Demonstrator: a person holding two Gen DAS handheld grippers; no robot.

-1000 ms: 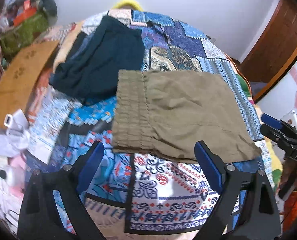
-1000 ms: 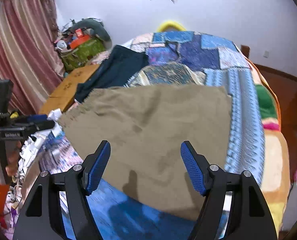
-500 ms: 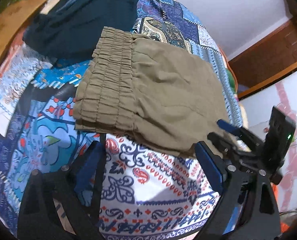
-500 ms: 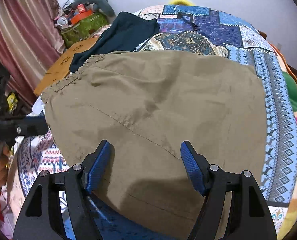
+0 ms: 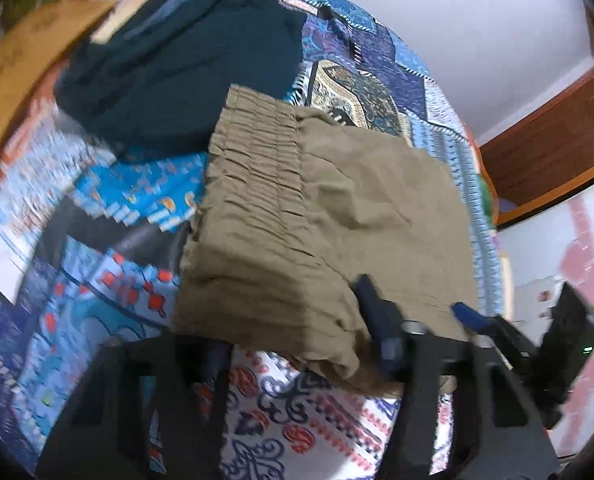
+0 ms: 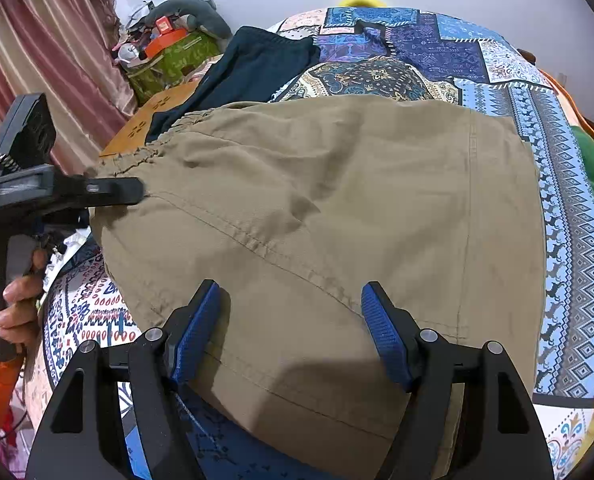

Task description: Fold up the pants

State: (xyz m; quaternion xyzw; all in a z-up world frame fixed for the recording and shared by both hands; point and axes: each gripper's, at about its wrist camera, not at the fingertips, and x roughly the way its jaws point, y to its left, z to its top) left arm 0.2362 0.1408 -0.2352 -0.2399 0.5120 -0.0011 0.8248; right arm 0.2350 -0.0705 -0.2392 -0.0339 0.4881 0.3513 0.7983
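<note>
The olive-brown pants (image 5: 329, 216) lie folded on the patterned bedspread (image 5: 97, 208), elastic waistband to the left. They also fill the right wrist view (image 6: 337, 208). My left gripper (image 5: 297, 344) is open at the near waistband corner, its jaws straddling the near edge of the cloth; it also shows in the right wrist view (image 6: 97, 192). My right gripper (image 6: 289, 320) is open over the near hem end of the pants, nothing between the pads (image 6: 385, 336). It also shows at the right of the left wrist view (image 5: 497, 332).
A dark teal garment (image 5: 177, 68) lies on the bed behind the pants. A cardboard sheet (image 5: 21, 60) and cluttered bags (image 6: 169, 52) are at the bed's left side, by a curtain (image 6: 37, 60). A wooden door (image 5: 557, 128) is at the right.
Both grippers have moved in closer to the pants. The left one has come down to the near waistband corner, and the right one now hovers low over the hem end.
</note>
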